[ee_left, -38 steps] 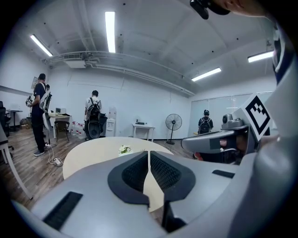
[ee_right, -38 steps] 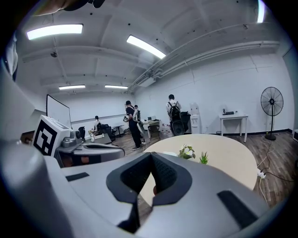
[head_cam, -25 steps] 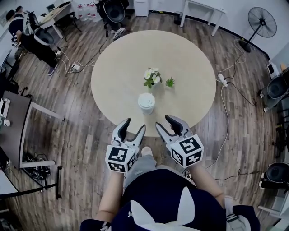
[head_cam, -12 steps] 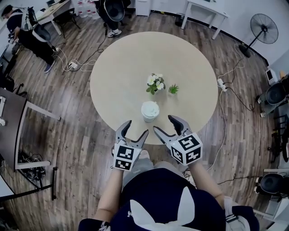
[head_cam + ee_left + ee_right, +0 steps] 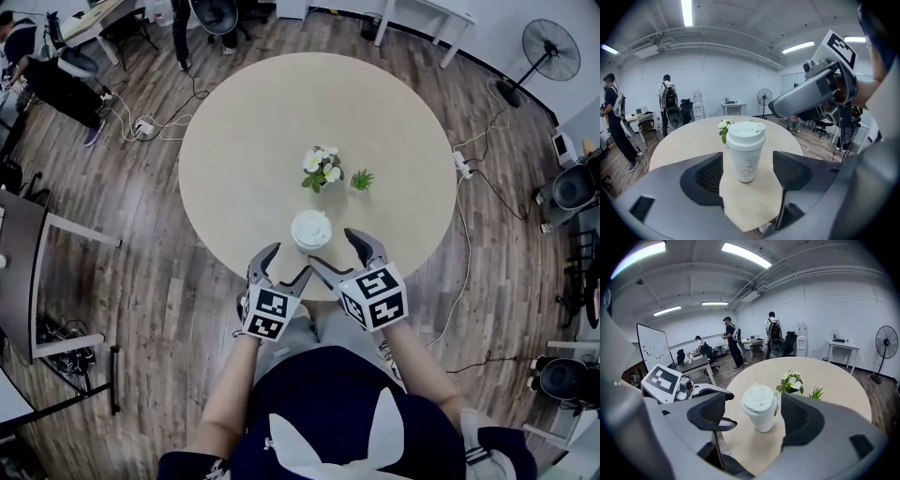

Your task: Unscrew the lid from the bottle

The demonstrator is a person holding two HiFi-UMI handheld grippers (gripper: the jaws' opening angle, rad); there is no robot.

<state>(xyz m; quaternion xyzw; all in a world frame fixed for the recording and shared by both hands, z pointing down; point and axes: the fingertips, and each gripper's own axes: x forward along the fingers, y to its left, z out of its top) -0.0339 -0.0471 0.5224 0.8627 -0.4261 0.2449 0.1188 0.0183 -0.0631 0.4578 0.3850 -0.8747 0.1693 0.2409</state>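
Observation:
A white bottle with a white lid stands upright near the front edge of the round table. My left gripper sits at the table edge just short of the bottle, open. Its jaws have just been opening, and in the left gripper view the bottle stands ahead of the gap, touched by neither pad. My right gripper is beside the left one, also open after widening. The bottle lies beyond that gap, with nothing held.
A small pot of white flowers and a tiny green plant stand behind the bottle. People are at desks at the far left. A fan, office chairs and floor cables surround the table.
Both grippers have moved forward and down to the table's near edge, closer to the bottle. The right jaws have spread visibly wider, the left ones a little.

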